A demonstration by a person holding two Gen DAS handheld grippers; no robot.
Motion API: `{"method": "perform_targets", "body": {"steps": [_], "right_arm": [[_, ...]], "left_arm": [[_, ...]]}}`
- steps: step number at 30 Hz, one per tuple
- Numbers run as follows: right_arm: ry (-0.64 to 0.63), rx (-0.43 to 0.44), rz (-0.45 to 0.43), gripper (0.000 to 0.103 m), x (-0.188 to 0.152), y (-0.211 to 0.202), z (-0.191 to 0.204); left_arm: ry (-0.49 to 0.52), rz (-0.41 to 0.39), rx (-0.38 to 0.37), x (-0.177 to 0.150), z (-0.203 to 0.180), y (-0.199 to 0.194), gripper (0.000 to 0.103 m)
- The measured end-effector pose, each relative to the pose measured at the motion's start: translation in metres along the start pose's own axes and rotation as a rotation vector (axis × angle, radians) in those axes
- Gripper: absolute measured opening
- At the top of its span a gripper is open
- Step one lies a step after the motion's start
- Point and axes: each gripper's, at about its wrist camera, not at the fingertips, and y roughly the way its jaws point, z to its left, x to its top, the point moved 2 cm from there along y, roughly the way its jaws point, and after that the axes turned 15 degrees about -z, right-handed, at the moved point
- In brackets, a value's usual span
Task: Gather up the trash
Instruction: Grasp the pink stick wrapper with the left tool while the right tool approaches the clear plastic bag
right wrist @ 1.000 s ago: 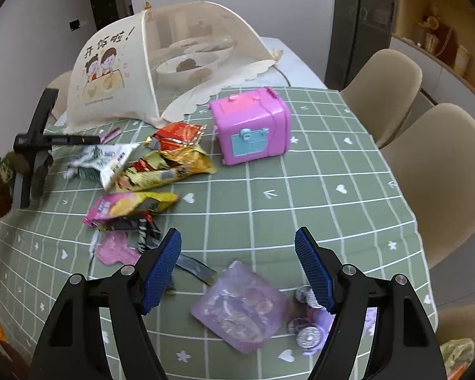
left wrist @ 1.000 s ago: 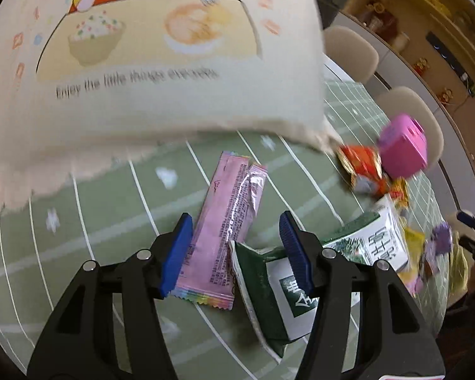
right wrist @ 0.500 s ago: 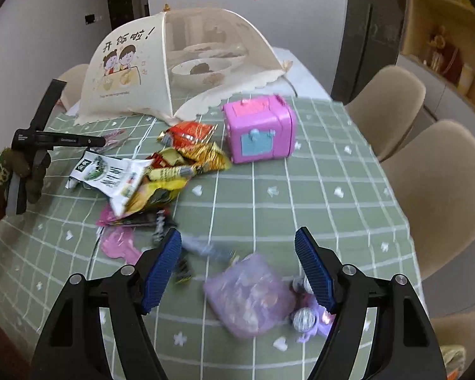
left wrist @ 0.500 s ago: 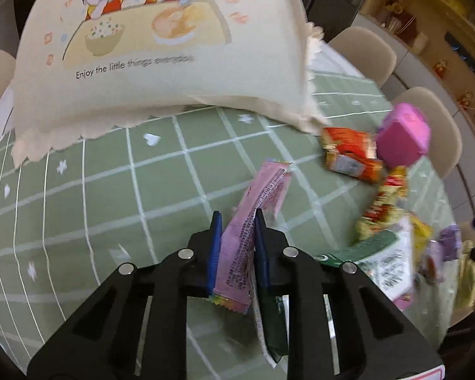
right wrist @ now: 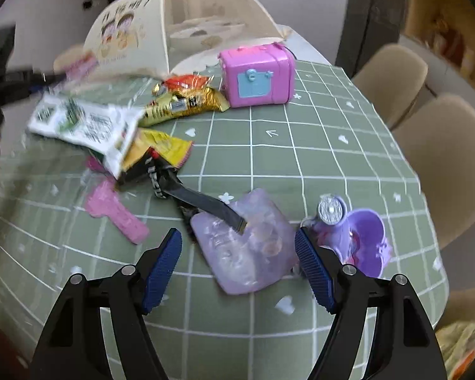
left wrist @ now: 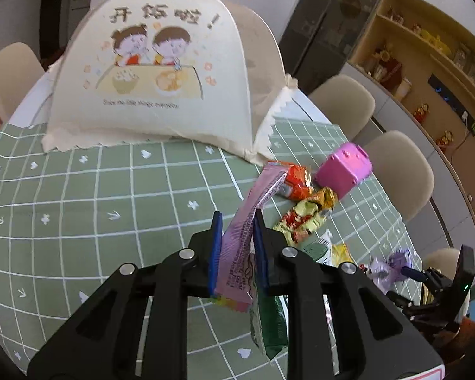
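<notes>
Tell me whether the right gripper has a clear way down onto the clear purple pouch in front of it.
Probably yes. The right gripper is open with the purple pouch lying between its fingers; only a black strip overlaps the pouch's far edge, and coins sit just right.

Home dining room: clothed table (left wrist: 79,190), mesh food cover (left wrist: 155,82), chairs (left wrist: 345,101), shelves (left wrist: 427,47).
</notes>
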Motion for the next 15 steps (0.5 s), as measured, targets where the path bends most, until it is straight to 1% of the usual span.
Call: {"method": "perform_targets", "body": {"steps": [3,5,10,13,15], "right_arm": [[-0.053,-0.018,0.023,0.071,-0.002,0.014,0.001],[-0.077,-0.035,0.03,0.071,-0.003,0.02,0.003],[-0.09,0.003,0.026,0.071,-0.003,0.022,0.018],[-0.046,0.069,0.052,0.071,-0.006,0.02,0.028],[-0.035,0.075,0.051,0.071,-0.009,0.017,0.031]], "left_arm": [[-0.024,0.006,0.006,0.003,0.01,0.001,0.018],[-0.054,0.018,-0.007,0.002,0.015,0.003,0.019],[-0.103,0.08,-0.087,-0.015,0.015,0.009,0.019],[-0.094,0.127,-0.112,-0.029,0.009,0.014,0.022],[-0.092,0.15,-0.116,-0.038,0.005,0.017,0.022]]}}
